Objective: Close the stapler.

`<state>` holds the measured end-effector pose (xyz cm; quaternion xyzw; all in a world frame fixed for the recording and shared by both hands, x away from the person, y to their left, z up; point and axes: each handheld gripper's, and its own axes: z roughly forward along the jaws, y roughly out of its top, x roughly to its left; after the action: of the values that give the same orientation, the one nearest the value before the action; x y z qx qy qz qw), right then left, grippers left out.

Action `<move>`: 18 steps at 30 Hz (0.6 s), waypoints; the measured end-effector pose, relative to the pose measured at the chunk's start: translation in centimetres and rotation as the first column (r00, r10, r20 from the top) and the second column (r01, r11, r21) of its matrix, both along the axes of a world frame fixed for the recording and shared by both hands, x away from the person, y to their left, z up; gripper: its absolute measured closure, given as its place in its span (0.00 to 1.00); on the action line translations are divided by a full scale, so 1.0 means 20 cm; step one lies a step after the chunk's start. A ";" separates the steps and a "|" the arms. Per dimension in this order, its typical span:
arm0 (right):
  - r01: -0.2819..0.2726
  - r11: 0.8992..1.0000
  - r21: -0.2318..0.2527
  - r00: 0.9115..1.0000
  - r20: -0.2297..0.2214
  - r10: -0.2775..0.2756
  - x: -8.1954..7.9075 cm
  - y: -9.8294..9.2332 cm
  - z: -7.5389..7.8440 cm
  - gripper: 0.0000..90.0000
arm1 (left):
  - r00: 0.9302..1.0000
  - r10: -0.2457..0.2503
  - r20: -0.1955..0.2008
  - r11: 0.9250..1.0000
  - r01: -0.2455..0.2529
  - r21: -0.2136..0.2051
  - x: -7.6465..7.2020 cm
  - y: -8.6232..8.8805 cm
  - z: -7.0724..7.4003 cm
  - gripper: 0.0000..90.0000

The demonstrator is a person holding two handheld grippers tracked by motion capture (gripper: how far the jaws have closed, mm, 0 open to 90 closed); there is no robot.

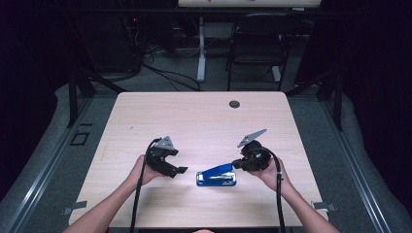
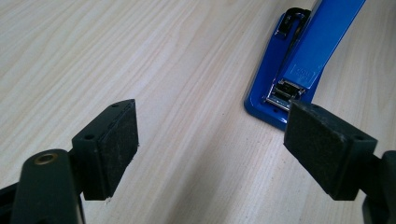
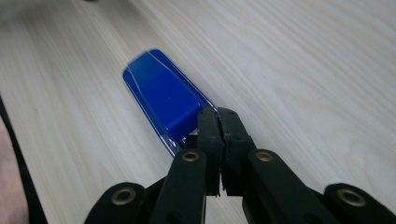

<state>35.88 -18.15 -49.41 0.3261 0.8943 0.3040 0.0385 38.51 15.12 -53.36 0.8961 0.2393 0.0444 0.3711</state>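
A blue stapler (image 1: 216, 175) lies on the wooden table (image 1: 194, 116) near its front edge, between the two grippers. Its top arm is hinged up, rising toward the right. In the left gripper view the stapler (image 2: 299, 60) shows its metal mouth just beyond the right-hand pad. My left gripper (image 1: 177, 163) (image 2: 210, 144) is open wide, a short way left of the stapler, with bare table between its pads. My right gripper (image 1: 236, 164) (image 3: 218, 114) is shut, its tips against the raised end of the stapler's top (image 3: 163, 98). I see nothing between its pads.
A small round cable hole (image 1: 234, 104) sits near the table's far edge. A dark chair (image 1: 257, 39) and another table's white leg (image 1: 200, 48) stand beyond it. Cables trail from both grippers toward the front edge.
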 end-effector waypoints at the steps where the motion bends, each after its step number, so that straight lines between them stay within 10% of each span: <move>1: 0.002 1.000 -0.011 1.000 -0.007 -0.002 0.01 0.00 -0.01 0.99 | 1.000 0.001 0.001 1.000 -0.001 0.000 0.00 0.00 0.00 0.20; 9: -0.017 0.994 -0.104 0.998 -0.059 0.011 0.01 0.05 -0.13 0.98 | 1.000 0.027 -0.002 1.000 -0.027 0.000 0.01 0.04 0.00 0.18; 18: -0.010 0.995 -0.101 0.998 -0.066 0.003 0.02 0.04 -0.14 0.94 | 1.000 0.031 0.005 1.000 -0.031 -0.005 0.02 0.04 0.01 0.16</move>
<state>36.37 -17.42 -52.12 0.3307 0.9103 0.2477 0.0247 38.83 16.00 -53.25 0.8914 0.2521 0.0519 0.3730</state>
